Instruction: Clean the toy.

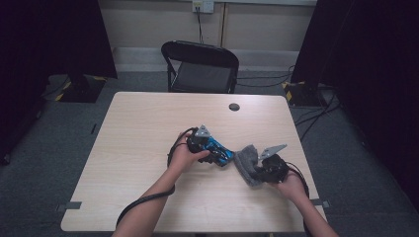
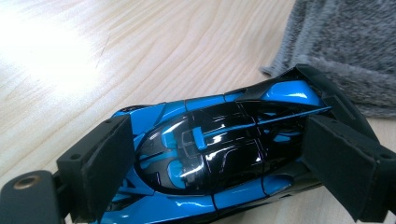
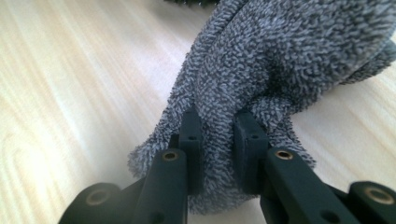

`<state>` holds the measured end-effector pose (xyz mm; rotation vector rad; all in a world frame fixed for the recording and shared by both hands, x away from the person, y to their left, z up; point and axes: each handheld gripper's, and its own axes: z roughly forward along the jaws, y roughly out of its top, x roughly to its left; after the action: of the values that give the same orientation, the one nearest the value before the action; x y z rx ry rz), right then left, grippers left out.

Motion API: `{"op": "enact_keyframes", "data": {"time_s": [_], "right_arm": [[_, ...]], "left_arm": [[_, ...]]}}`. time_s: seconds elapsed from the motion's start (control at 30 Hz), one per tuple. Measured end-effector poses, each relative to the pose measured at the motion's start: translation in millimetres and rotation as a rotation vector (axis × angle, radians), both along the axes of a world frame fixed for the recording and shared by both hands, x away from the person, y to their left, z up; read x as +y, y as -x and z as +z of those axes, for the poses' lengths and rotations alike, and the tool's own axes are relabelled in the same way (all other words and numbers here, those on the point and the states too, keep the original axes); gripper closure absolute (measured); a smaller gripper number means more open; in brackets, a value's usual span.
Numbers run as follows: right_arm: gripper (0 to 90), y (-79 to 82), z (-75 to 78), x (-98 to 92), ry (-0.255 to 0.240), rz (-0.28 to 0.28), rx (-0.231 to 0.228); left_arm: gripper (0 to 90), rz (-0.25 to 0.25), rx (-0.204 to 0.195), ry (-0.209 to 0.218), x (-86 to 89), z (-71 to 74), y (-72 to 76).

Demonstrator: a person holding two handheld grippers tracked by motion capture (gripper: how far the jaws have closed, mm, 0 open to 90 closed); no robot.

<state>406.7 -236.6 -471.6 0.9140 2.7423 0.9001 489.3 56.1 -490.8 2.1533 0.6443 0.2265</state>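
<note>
We're looking down on a pale wood-grain worktop [image 1: 138, 148], rounded at the corners, sitting in the middle of the frame on grey carpet. A small dark round cap [image 1: 234, 106] is set into the surface near its far edge, right of centre. Beyond it, at the top centre, a black folding chair [image 1: 200, 66] faces us against a light wall, with a wall socket [image 1: 202, 5] above it and a cable hanging down. Black curtains fill the upper left and right corners, and loose cables lie on the floor at the right. Strips of tape mark the worktop's lower left and lower right edges.

Now the action, centre right: our left claw [image 1: 217, 154] has its jaws set wide either side of a blue and black toy car [image 1: 220, 150], and in the left gripper view the pads press on the car's [image 2: 219, 154] flanks, so it's gripped, lying on the wood just beside the cloth [image 2: 345, 46] at upper right.

Our right claw [image 1: 258, 168] is pinched nearly closed on a grey fluffy cloth [image 1: 247, 163]. In the right gripper view a fold of that cloth [image 3: 280, 60] is squeezed between the jaws, and the rest bunches up above them, resting on the wood.
</note>
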Motion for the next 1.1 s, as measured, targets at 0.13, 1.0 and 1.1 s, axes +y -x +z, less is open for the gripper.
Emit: {"op": "enact_keyframes", "data": {"time_s": [0.13, 1.0, 1.1], "right_arm": [[76.1, 8.4, 4.7, -3.6, -0.007, 0.016, 0.0], [76.1, 24.7, 68.2, 23.4, -0.091, 0.104, -0.094], [76.0, 25.2, 72.7, 46.0, -0.094, 0.155, -0.1]], "left_arm": [[9.5, -0.003, 0.009, -0.007, -0.7, 1.1, -0.8], [19.0, -0.007, 0.006, 0.022, 53.4, 45.8, 18.4], [19.0, 0.022, -0.007, 0.023, 75.6, 53.1, 25.6]]}}
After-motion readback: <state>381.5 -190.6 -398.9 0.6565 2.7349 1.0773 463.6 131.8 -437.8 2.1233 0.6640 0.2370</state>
